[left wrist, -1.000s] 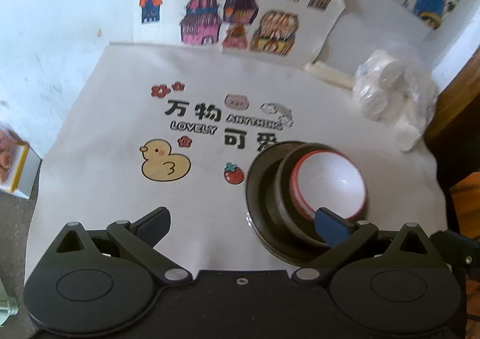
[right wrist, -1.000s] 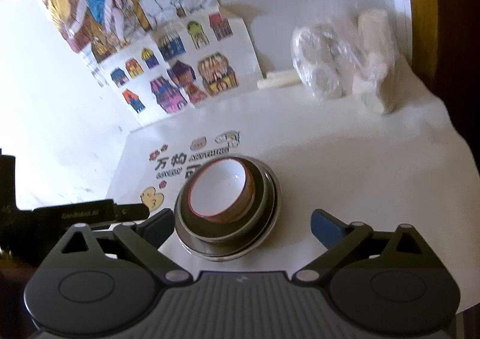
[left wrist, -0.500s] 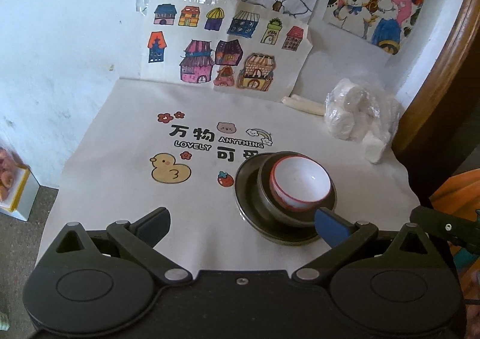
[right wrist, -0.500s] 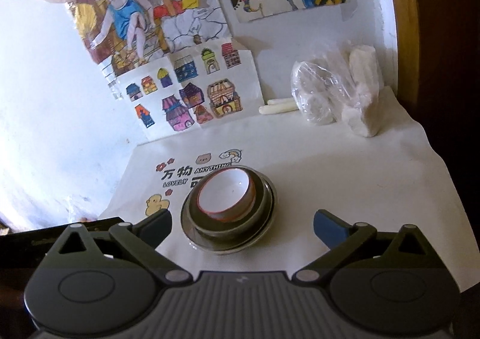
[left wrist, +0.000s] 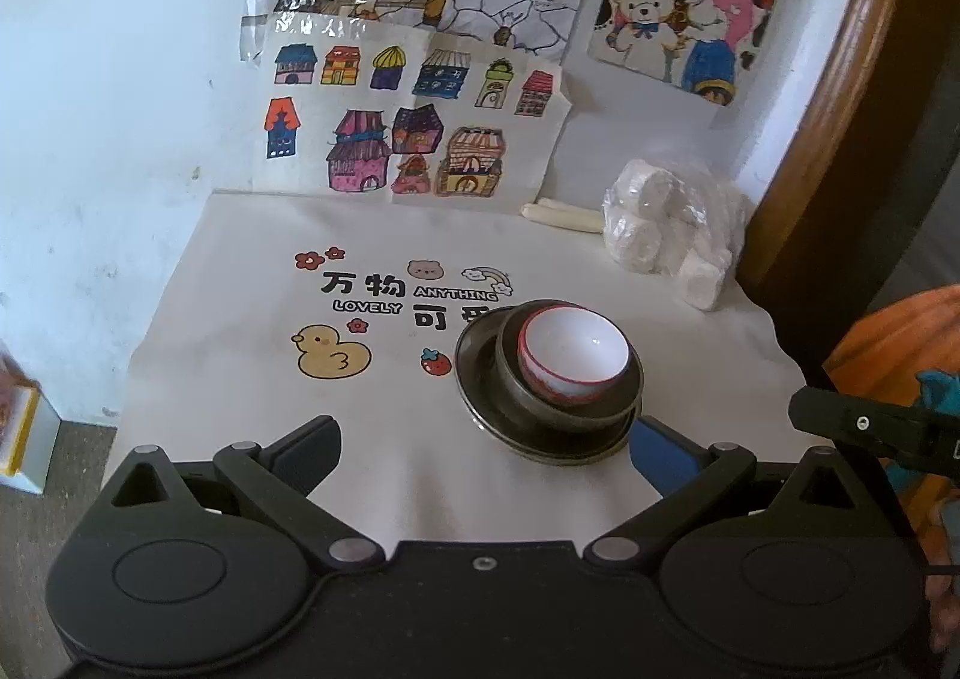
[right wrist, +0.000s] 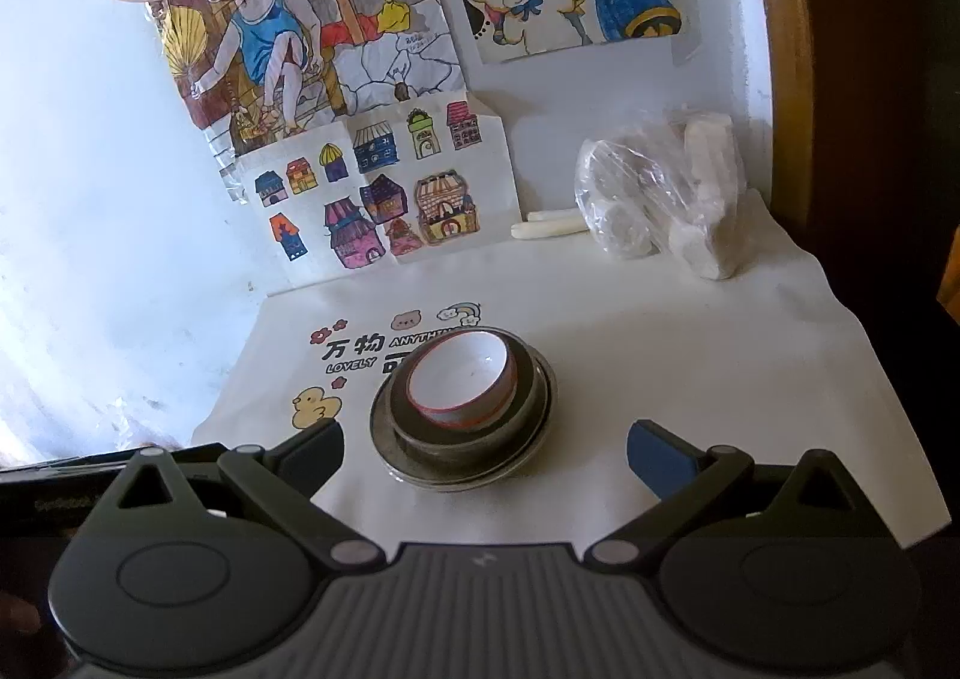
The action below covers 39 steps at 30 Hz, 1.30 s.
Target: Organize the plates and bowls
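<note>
Sitting nested on the cloth-covered tabletop (right wrist: 690, 355) are one red-rimmed white bowl (right wrist: 461, 376), one dark metal bowl (right wrist: 456, 439) and one round metal plate (right wrist: 522, 454). Both the left tool (left wrist: 483, 448) and right tool (right wrist: 485, 448) gape wide and empty, just short of the stack.

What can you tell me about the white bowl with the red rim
The white bowl is small and round, glossy like glazed ceramic, with a red band around its rim and outer wall. It looks empty and sits upright, nested inside a dark metal bowl, which rests on a metal plate on the printed cloth. Only the metal bowl touches it. Both grippers, left and right, are open and clear of it.
</note>
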Available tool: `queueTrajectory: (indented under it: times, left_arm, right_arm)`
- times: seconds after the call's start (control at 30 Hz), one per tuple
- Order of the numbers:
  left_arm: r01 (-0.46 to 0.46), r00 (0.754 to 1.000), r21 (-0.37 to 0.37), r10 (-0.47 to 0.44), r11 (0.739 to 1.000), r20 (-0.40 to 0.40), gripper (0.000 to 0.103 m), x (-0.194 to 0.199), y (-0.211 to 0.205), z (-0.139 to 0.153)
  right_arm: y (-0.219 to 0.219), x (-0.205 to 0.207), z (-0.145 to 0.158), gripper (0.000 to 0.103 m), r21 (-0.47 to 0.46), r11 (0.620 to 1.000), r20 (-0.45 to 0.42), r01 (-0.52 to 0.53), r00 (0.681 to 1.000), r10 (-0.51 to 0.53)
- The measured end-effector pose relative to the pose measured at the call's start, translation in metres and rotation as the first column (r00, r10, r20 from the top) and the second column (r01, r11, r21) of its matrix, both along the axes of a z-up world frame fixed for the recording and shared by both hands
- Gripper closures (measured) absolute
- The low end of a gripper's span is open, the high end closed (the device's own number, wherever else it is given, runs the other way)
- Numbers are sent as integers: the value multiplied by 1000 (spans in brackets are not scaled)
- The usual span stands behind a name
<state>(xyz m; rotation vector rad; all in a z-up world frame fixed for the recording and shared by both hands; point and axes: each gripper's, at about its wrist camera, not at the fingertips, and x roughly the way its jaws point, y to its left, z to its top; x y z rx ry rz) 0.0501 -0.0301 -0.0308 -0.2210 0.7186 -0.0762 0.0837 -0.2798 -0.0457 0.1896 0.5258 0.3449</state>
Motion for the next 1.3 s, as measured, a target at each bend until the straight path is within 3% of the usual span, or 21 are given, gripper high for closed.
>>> queueTrajectory:
  times: [0.5,1.3]
  left_arm:
    - [45,998,90,-48,995,32,1,-42,31,6]
    - [95,995,91,-98,991,32,1,-68,39,1]
  right_arm:
    - [37,-59,-10,0,-8,998,16,56,998,-56]
    - [46,-97,-13,0,-29,996,15,90,996,-89]
